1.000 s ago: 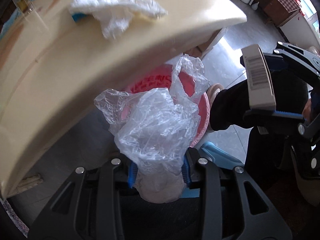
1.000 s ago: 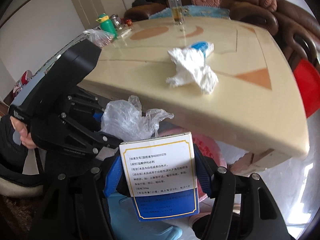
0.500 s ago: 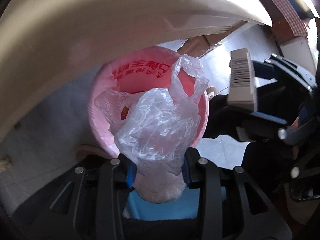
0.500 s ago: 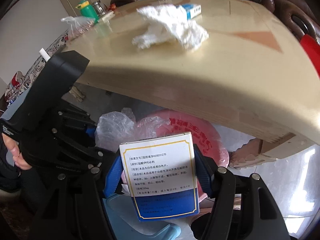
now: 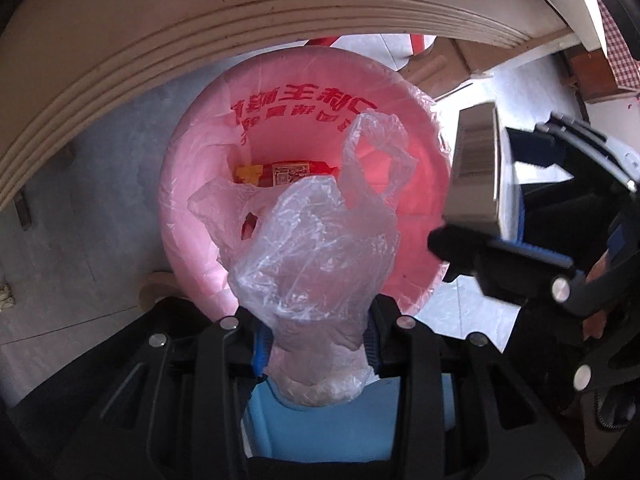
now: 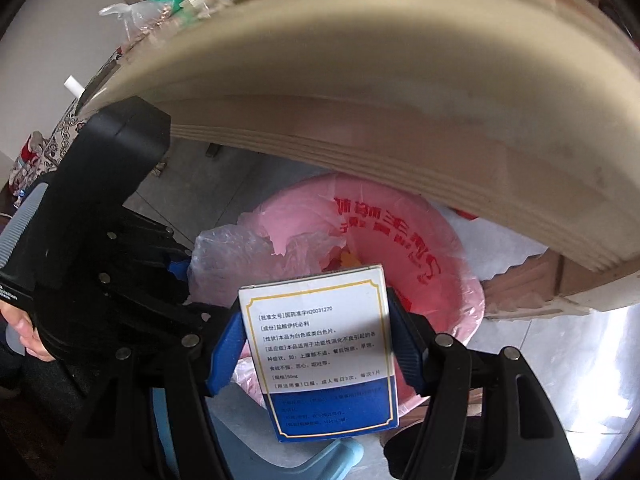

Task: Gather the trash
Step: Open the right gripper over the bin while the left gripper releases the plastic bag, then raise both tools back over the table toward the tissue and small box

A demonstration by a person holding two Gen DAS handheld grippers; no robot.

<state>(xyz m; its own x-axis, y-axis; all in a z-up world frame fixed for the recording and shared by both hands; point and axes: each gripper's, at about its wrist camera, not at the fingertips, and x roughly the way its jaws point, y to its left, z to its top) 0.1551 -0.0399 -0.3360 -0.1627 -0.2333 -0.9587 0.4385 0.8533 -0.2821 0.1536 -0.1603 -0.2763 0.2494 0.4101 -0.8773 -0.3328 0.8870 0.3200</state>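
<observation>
Poised over the pink-lined bin [image 5: 304, 92] under the tabletop [image 6: 400, 92], the left gripper [image 5: 316, 340] is clamping a crumpled plastic bag [image 5: 320, 252], light and limp, while the right gripper [image 6: 316, 344] is squeezing a stiff, seemingly light medicine box [image 6: 324, 344] across its sides.

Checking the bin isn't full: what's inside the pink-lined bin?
Inside the pink-lined bin, a red and yellow wrapper lies at the bottom. The clear plastic bag covers the rest.

Both grippers — left gripper [image 5: 316, 340], right gripper [image 6: 316, 344] — black frames, blue jaws, silver screws; bare skin behind.
</observation>
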